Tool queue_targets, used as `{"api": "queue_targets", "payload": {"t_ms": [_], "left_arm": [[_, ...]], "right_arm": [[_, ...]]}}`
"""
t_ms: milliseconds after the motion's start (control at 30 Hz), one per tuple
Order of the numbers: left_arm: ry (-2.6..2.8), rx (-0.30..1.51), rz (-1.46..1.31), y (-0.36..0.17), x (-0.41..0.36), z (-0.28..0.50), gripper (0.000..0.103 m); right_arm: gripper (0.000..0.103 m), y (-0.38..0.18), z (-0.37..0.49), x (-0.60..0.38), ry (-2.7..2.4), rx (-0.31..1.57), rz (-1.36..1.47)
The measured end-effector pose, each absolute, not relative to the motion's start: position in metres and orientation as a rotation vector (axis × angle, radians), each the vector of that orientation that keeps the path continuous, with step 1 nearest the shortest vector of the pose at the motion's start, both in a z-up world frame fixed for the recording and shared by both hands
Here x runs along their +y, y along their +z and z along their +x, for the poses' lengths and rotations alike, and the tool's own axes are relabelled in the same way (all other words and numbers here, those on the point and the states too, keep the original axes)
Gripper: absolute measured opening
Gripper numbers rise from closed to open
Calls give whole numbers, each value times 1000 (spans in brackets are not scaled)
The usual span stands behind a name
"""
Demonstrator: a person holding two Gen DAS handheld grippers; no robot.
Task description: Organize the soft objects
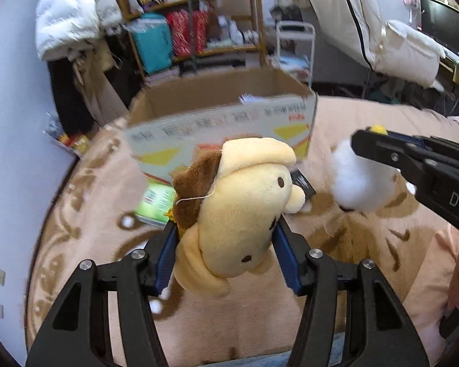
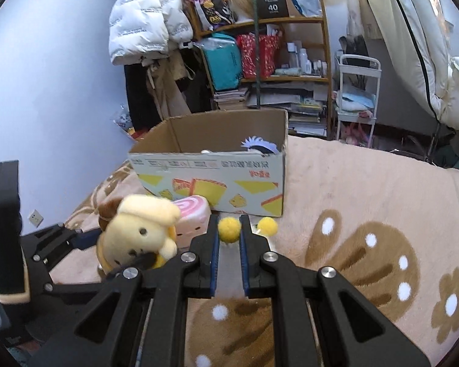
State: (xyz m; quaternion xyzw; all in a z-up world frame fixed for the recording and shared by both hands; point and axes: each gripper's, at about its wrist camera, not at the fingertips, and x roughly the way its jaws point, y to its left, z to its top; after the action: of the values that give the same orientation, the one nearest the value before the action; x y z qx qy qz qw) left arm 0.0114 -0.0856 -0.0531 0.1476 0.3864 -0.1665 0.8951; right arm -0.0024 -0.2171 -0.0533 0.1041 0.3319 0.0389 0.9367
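— Left wrist view: what's cut off for you?

— Your open printed cardboard box (image 1: 223,125) on the pink fleece blanket (image 1: 85,202) is blurred, its contents hidden.

— And the toys?

— Your left gripper (image 1: 226,238) pinches the yellow plush dog with brown beret (image 1: 238,211). Your right gripper (image 2: 229,232), jaws pressed together, clamps the white fluffy toy with yellow pompoms (image 1: 358,180), mostly hidden.
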Motion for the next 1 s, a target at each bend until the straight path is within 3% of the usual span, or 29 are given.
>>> {"api": "queue_targets", "payload": {"t_ms": [467, 1000], "left_arm": [[-166, 453, 257, 18, -50, -23, 57], [-119, 278, 168, 58, -40, 6, 57]], "right_arm": [[13, 11, -16, -216, 47, 486, 121], [13, 44, 19, -210, 47, 364, 14]]}}
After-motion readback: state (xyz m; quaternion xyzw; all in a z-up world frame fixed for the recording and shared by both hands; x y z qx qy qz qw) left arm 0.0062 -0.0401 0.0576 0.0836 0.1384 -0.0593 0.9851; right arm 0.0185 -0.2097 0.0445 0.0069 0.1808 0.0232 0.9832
